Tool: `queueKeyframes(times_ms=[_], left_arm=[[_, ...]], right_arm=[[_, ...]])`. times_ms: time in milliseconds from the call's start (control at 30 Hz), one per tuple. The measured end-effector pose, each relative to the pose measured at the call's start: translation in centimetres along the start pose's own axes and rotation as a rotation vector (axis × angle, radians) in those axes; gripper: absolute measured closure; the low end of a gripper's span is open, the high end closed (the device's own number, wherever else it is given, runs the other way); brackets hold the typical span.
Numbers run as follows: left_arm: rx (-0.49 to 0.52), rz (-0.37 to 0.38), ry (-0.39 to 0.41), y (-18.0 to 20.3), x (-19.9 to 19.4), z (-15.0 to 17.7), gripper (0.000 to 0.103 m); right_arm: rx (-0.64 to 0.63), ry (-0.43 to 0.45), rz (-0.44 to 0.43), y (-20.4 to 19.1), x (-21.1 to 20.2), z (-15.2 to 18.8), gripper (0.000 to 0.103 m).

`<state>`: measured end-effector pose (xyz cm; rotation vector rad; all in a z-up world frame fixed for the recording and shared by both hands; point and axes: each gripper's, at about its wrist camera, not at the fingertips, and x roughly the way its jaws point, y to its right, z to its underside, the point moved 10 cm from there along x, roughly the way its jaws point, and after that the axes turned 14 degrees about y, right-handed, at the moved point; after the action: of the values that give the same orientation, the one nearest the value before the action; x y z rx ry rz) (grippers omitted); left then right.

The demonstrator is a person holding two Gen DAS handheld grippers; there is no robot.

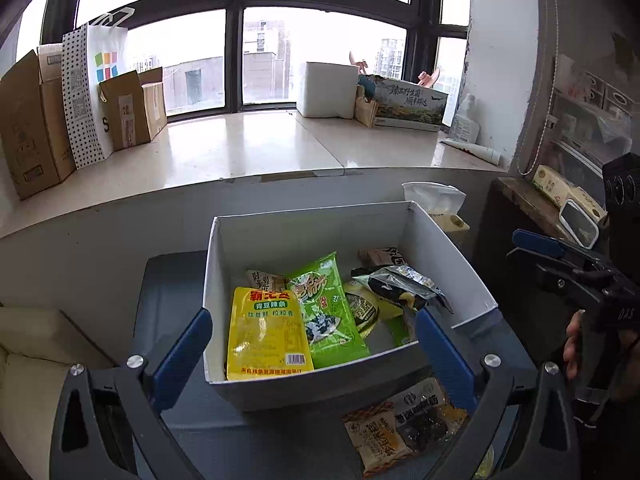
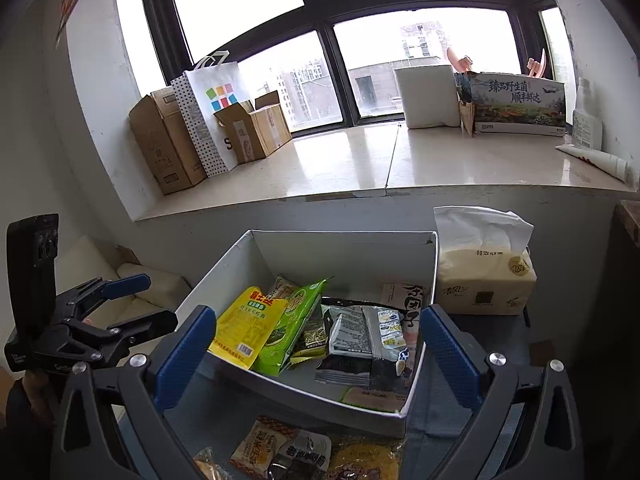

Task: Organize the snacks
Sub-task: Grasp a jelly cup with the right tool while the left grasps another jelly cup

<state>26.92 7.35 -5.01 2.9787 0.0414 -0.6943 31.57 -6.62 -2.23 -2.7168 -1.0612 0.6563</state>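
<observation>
While both hand-held grippers, left (image 1: 312,356) and right (image 2: 316,356), hang spread wide and empty over the white box (image 2: 280,384) of snacks, loose snack packets (image 2: 280,452) lie nearer, just before its front wall, closest to the right one, on the grey tabletop (image 1: 168,292) below a windowsill (image 2: 340,168).

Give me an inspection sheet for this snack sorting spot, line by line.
Surface: dark grey table top, partly bare.
Job's things: white box holds yellow packet, green packet and black packet; loose snack packets lie in front of the box.
Clutter: tissue pack beside the box.
Grippers: left gripper open, empty; right gripper open, empty.
Cables: nothing seen.
Surroundings: window ledge with cardboard boxes and paper bag.
</observation>
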Motion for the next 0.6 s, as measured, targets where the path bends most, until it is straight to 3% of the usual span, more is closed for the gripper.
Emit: queueKeyframes(times_ms=[133, 267, 400, 500, 600], left_arm=[[0.021, 0.027, 0.032, 1.3, -4.1, 1.2, 0.000], [0.027, 0.030, 0.039, 1.7, -7.7, 3.6, 0.000], [0.030, 0.033, 0.031, 1.9, -10.7, 7.1, 0.000], [0.016, 0.058, -0.009, 2.3, -12.0, 10.3, 0.000], [0.017, 0.076, -0.050, 3.1, -12.4, 13.1, 0.000]], right_arm=[[0.025, 0.049, -0.066, -1.6, -3.5, 1.3, 0.000], [-0.043, 0.044, -0.109, -3.7, -6.8, 4.4, 0.000], [-0.098, -0.027, -0.098, -4.0, -9.2, 10.0, 0.000], [-0.099, -0.134, -0.098, -3.3, -10.0, 15.4, 0.000], [-0.132, -0.205, -0.042, -2.2, -10.2, 19.6, 0.000]])
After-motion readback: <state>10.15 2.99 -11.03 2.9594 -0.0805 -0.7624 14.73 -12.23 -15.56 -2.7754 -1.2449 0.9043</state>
